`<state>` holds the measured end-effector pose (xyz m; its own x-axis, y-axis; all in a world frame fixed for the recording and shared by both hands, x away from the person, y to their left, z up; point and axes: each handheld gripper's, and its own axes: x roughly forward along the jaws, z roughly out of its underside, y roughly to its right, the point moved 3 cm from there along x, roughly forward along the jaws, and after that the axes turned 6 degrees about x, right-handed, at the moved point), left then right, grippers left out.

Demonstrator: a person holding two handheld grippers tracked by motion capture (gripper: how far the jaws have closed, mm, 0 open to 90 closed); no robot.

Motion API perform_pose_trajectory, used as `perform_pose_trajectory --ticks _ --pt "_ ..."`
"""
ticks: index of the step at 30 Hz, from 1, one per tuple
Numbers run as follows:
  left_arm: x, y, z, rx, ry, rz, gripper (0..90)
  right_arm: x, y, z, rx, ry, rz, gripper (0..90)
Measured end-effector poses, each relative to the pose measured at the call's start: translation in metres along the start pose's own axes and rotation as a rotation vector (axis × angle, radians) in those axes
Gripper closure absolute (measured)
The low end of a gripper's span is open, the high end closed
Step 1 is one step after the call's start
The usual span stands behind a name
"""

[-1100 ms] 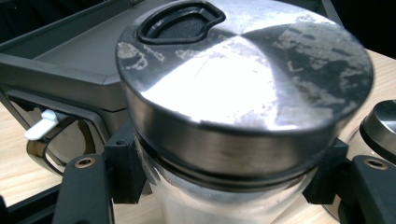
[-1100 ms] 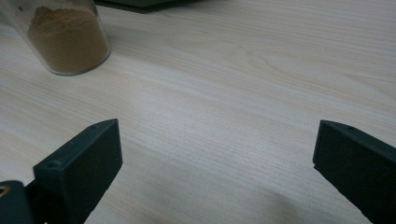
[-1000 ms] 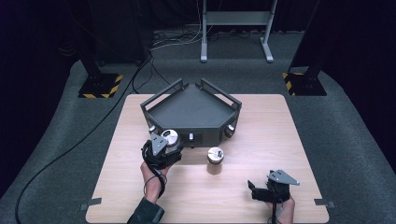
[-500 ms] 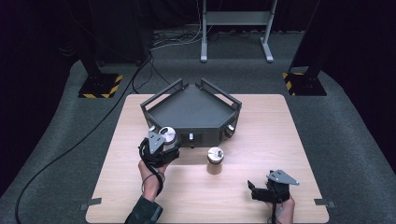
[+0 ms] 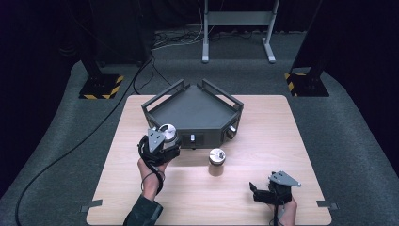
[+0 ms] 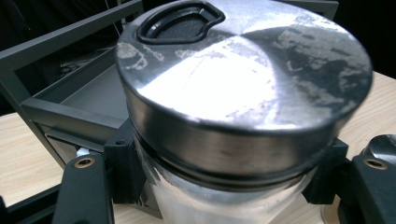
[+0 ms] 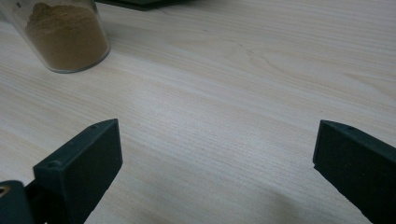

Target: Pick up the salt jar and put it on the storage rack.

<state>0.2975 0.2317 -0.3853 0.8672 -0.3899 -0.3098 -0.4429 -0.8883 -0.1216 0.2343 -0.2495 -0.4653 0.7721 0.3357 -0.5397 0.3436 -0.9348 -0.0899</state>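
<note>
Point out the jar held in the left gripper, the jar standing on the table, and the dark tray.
Held jar [image 6: 243, 88], left gripper view, on its metal lid.
Standing jar [image 5: 217, 156], high view, on its lid.
Dark tray [image 5: 195, 109], high view, on its bare floor.

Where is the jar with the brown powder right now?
In the high view the brown-powder jar stands upright on the wooden table, just in front of the dark tray, between the two hand-held grippers.
</note>
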Motion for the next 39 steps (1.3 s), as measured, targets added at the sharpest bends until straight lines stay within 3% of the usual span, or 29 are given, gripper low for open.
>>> perform_pose_trajectory --ticks 39 --pt "0.002 -0.006 -0.024 0.027 0.022 -0.015 31.3 0.001 0.0 -0.001 -0.004 -0.007 0.0 0.6"
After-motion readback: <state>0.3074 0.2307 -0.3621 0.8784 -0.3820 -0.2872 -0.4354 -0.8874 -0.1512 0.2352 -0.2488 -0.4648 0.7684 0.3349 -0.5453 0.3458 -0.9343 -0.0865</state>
